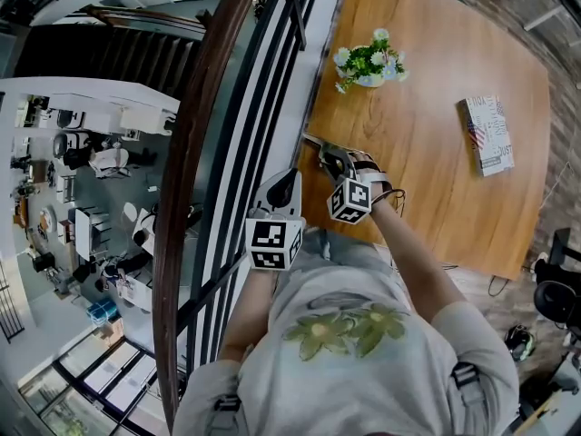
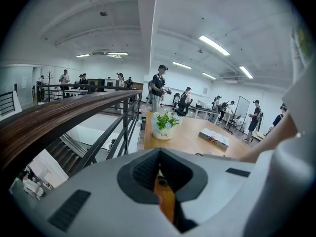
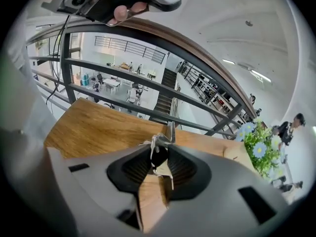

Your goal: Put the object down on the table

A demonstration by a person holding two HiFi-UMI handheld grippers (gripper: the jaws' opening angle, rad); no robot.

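Observation:
A small, thin metal object (image 3: 162, 141) stands on the wooden table (image 1: 427, 180) near its left edge, by the railing. In the head view it shows as a short silver piece (image 1: 313, 140) just beyond my right gripper (image 1: 332, 160). In the right gripper view the object sits between the tips of that gripper (image 3: 160, 155), whose jaws stand apart with bare wood showing in the gap; the pads do not seem to press on it. My left gripper (image 1: 287, 180) hovers at the table's edge, nearer my body, with its jaws (image 2: 159, 154) together on nothing.
A white pot of flowers (image 1: 368, 64) stands at the far side of the table and a book (image 1: 486, 134) lies to the right. A dark railing with a wooden handrail (image 1: 195, 153) runs along the table's left edge, with a drop to the floor below.

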